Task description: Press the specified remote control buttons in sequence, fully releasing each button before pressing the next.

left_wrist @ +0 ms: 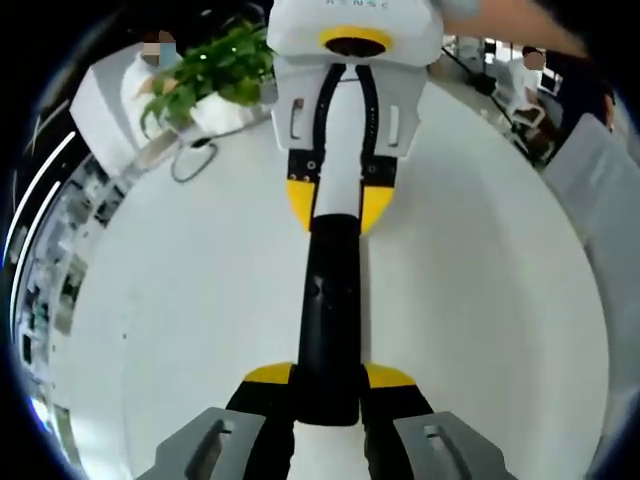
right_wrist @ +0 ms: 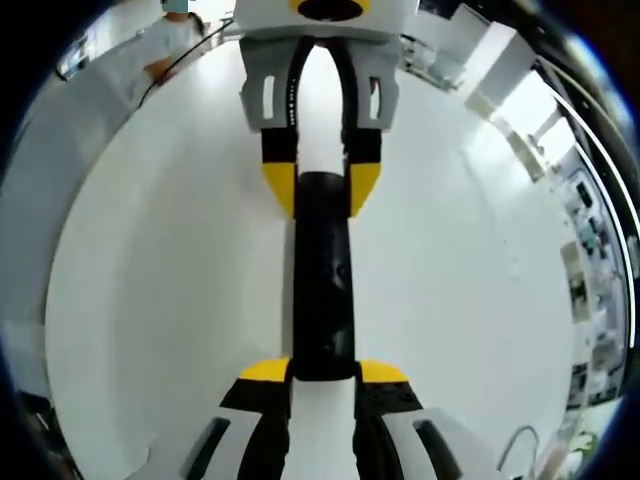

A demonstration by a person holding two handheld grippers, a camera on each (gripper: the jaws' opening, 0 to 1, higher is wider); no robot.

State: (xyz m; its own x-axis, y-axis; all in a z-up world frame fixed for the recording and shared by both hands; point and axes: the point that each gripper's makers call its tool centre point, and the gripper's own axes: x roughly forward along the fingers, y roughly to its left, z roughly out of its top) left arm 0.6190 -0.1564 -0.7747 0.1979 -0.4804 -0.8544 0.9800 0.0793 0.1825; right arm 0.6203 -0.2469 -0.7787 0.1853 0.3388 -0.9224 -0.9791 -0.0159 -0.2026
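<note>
**Remote pinched at both ends over the white table**

The black remote control (left_wrist: 330, 310) lies lengthwise between the two claws. The left gripper (left_wrist: 328, 385) clamps its near end between yellow-tipped jaws; the right gripper (left_wrist: 338, 205) grips the far end, facing it. The right gripper view shows the same hold reversed. The white table (left_wrist: 480, 300) spreads bare on both sides. A potted plant (left_wrist: 210, 70) and grey cable (left_wrist: 195, 160) sit near the far edge
</note>
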